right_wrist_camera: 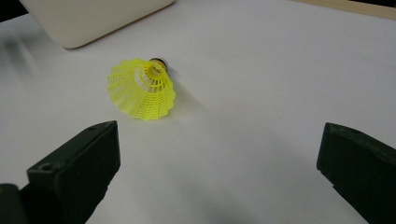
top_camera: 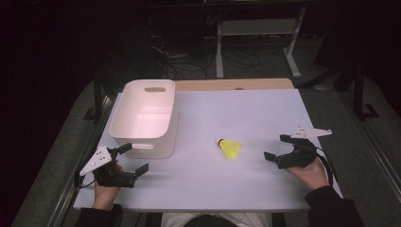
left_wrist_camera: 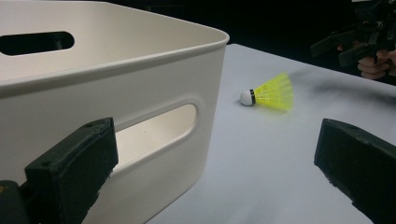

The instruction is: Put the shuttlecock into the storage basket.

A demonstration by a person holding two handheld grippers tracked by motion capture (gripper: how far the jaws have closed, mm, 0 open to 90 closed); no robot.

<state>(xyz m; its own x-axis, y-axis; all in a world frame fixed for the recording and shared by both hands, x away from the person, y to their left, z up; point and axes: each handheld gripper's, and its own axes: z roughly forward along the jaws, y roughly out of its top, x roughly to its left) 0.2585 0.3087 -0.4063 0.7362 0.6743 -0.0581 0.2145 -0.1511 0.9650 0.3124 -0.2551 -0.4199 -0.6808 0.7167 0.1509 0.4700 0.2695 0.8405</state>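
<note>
The left gripper (top_camera: 134, 158) sits at the near left corner of the white table (top_camera: 265, 189), held in the person's left hand (top_camera: 105, 182), whose forearm enters from the bottom edge of the high view. Its jaws stand wide apart with nothing between them and point toward the table's middle, the far jaw just beside the near wall of the white bin (top_camera: 142, 151). In the left gripper view the bin (left_wrist_camera: 140, 93) occupies the left half, one jaw lying in front of its slotted handle opening, and the other jaw is over bare table. The right gripper (top_camera: 276, 147) rests low at the near right side of the table, held in the right hand (top_camera: 313, 172) with the palm turned inward and the wrist angled toward the centre. Its jaws are likewise spread wide and empty, aimed at the yellow shuttlecock (top_camera: 230, 147). The shuttlecock lies on its side on the table, between the bin and the right gripper, apart from both, its cork end toward the bin. In the right gripper view the shuttlecock (right_wrist_camera: 142, 88) lies ahead of the jaws, nearer the left jaw, with its open skirt facing the camera.
</note>
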